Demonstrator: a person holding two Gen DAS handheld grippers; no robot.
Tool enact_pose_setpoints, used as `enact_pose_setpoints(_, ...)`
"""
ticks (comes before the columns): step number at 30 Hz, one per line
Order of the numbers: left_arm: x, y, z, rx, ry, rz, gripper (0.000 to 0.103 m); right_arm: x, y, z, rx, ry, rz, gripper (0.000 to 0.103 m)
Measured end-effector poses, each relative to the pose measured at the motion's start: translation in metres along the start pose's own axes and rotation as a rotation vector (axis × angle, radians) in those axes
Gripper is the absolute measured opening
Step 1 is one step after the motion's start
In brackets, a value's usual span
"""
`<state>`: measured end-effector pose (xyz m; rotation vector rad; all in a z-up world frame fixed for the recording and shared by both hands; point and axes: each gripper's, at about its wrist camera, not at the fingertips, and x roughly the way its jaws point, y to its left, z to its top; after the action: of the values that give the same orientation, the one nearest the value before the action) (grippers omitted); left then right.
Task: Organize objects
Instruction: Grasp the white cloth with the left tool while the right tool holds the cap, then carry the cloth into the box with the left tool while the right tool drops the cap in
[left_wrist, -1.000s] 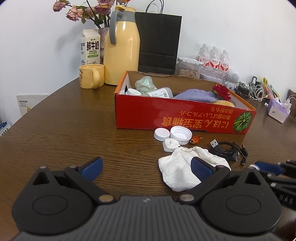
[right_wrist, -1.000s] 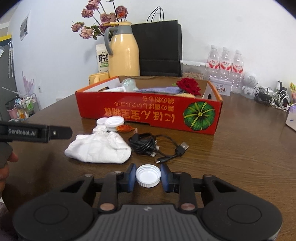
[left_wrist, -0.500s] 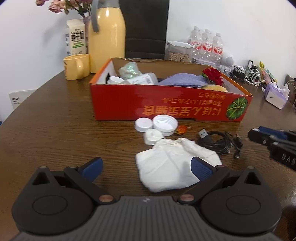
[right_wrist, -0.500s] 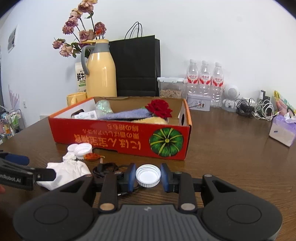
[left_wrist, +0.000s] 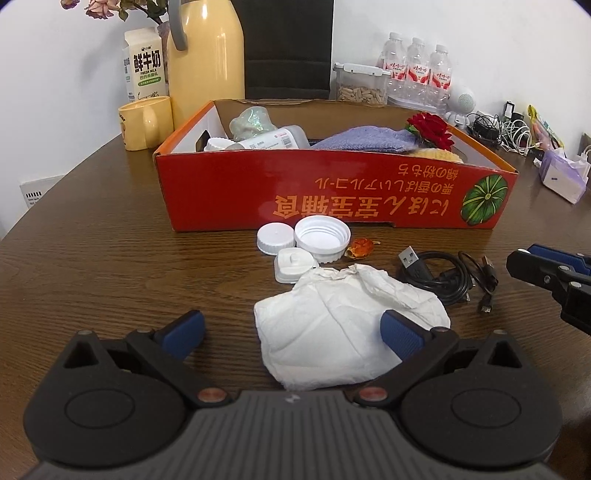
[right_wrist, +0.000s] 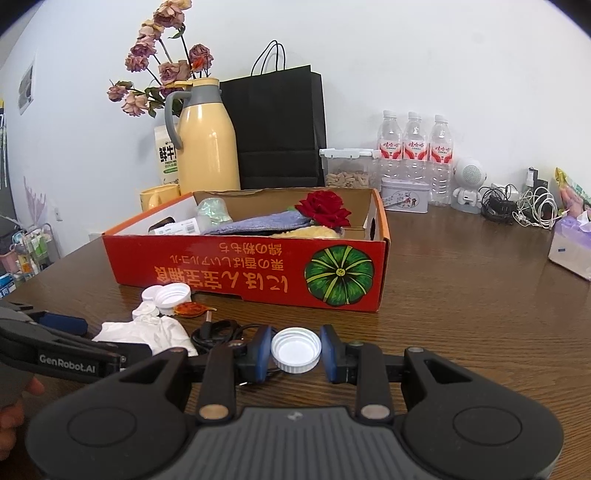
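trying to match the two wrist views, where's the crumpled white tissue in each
Left wrist: the crumpled white tissue lies at centre, just ahead of the open left tongs.
Right wrist: the tissue is at lower left, partly hidden by the left tongs.
Shared landmark: the red box behind it.

A crumpled tissue (left_wrist: 343, 332) lay between my left gripper's (left_wrist: 291, 328) fingers. Beyond it sat three caps (left_wrist: 321, 236), a cable (left_wrist: 443, 277) to their right, and the box (left_wrist: 332, 195) behind them all.
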<state>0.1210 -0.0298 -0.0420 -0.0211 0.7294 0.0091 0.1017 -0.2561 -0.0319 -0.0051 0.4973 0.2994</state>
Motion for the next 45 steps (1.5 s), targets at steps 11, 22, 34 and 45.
enact_pose_setpoints(11,-0.016,-0.008,-0.009,0.035,-0.054,-0.059,0.059,-0.001,-0.002,-0.001,0.017,0.005,0.001,0.028)
enact_pose_setpoints(22,-0.027,0.007,-0.015,-0.012,-0.081,-0.076,0.020,-0.004,0.001,-0.001,0.007,-0.002,-0.003,0.027)
enact_pose_setpoints(34,-0.059,0.015,-0.010,-0.006,-0.206,-0.127,0.016,-0.011,0.008,-0.003,-0.014,-0.032,-0.004,0.028)
enact_pose_setpoints(45,-0.080,0.013,0.031,0.028,-0.360,-0.156,0.016,-0.018,0.020,0.035,-0.062,-0.138,0.022,0.028)
